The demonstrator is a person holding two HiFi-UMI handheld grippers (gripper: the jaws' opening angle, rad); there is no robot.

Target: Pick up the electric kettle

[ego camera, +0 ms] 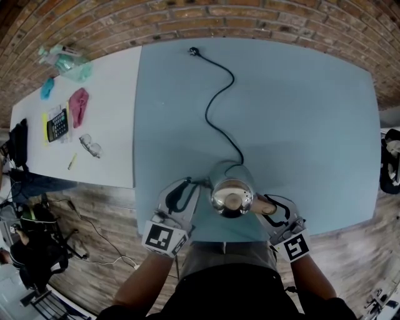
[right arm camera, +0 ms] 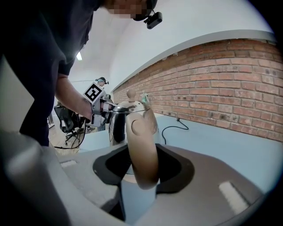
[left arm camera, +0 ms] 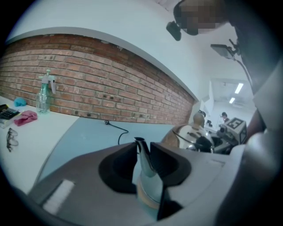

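At the near edge of the blue surface (ego camera: 300, 112) stands the electric kettle (ego camera: 231, 197), shiny steel, its lid on with a tan knob (ego camera: 232, 201). The left hand-held gripper (ego camera: 187, 187) is clamped on the spout (left arm camera: 142, 154); the right hand-held gripper (ego camera: 265, 206) is clamped on the tan handle (right arm camera: 140, 145). A black cord (ego camera: 219, 100) snakes from the kettle across otherwise bare blue to a plug (ego camera: 194, 51) near the far edge, under the brick wall (ego camera: 250, 15). To the left a white surface (ego camera: 109, 125) adjoins, carrying a calculator (ego camera: 57, 124), pink cloth (ego camera: 79, 105), glasses (ego camera: 90, 145) and a clear spray bottle (left arm camera: 43, 92). Wooden floor (ego camera: 350, 262) shows beyond the near edges.
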